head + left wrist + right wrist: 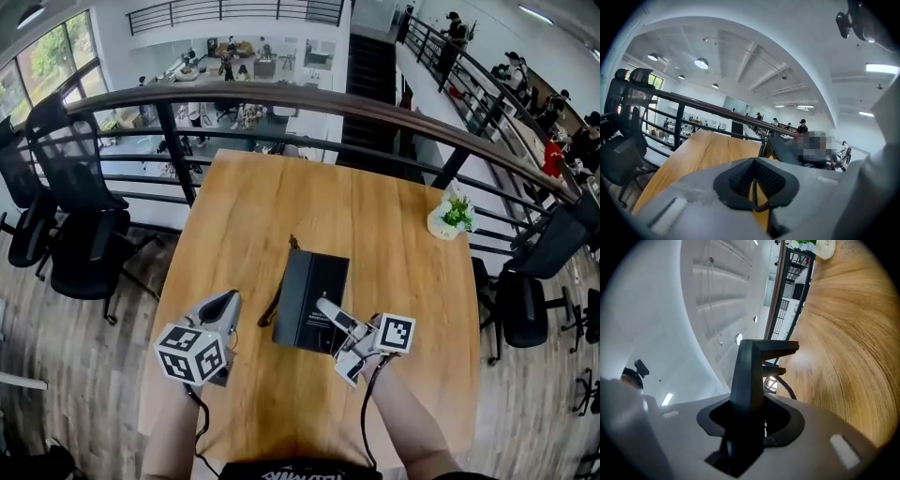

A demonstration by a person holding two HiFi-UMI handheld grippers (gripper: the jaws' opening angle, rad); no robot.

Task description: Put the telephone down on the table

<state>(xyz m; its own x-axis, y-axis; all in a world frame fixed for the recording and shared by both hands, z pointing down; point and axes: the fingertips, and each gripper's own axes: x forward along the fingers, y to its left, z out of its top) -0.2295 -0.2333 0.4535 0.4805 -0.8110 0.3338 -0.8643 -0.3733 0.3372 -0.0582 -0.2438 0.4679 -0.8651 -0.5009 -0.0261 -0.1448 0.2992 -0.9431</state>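
Observation:
The black telephone is over the middle of the wooden table, and I cannot tell whether it rests on the wood. Its coiled cord trails along its left side. My right gripper is shut on the phone's near right edge. In the right gripper view the dark body fills the space between the jaws of that gripper. My left gripper hovers to the left of the phone, apart from it. Its jaws are shut with nothing between them. From there the phone shows ahead to the right.
A small potted plant stands at the table's far right corner. A curved railing runs behind the far edge. Black office chairs stand at the left and at the right. People sit at desks beyond the railing.

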